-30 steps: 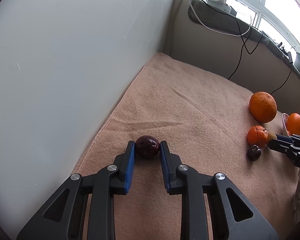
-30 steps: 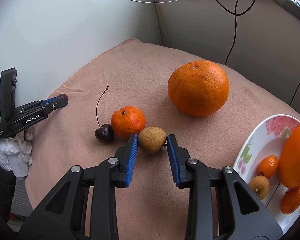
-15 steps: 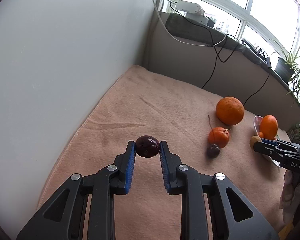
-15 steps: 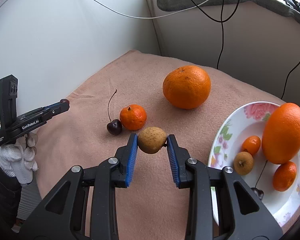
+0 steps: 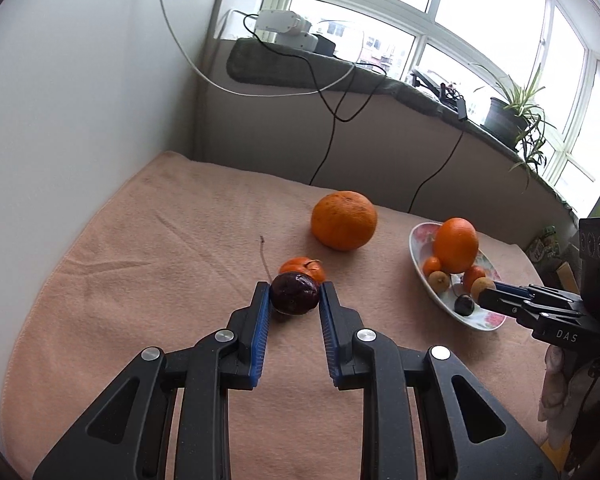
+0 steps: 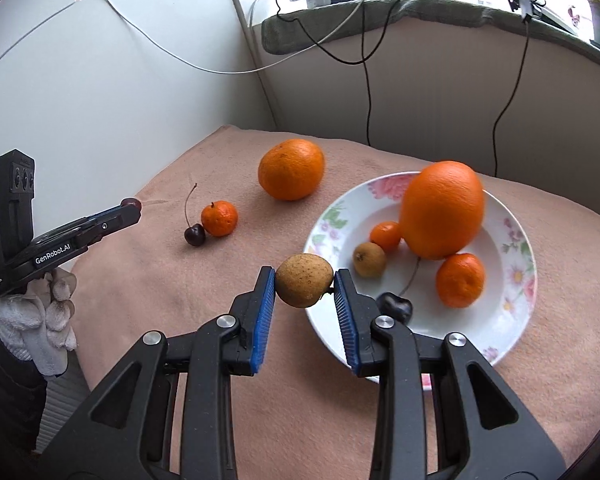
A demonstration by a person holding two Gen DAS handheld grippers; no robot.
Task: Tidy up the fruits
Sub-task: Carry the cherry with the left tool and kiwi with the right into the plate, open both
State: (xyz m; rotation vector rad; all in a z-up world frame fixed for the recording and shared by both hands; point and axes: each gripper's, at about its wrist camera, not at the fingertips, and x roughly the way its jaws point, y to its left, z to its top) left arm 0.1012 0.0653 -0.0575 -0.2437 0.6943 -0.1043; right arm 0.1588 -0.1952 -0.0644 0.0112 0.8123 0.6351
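My left gripper (image 5: 294, 295) is shut on a dark red cherry (image 5: 294, 293), held in the air above the pink cloth (image 5: 148, 264). My right gripper (image 6: 305, 280) is shut on a brown longan (image 6: 304, 279), hovering over the near left rim of the floral plate (image 6: 516, 248). The plate holds a big orange (image 6: 442, 210), two small mandarins, a longan (image 6: 369, 259) and a dark cherry (image 6: 396, 306). On the cloth lie a large orange (image 6: 291, 169), a small mandarin (image 6: 219, 218) and a stemmed cherry (image 6: 194, 234). The left gripper (image 6: 130, 205) also shows at the left of the right wrist view.
A white wall (image 5: 80, 100) borders the cloth on the left. A low ledge with black and white cables (image 5: 332, 92) runs behind. A potted plant (image 5: 516, 112) stands on the sill. A white-gloved hand (image 6: 40, 320) holds the left tool.
Both grippers rose and swung right with their fruit. The cherry came off the cloth near the wall. The longan travelled from beside the small mandarin to the plate's rim.
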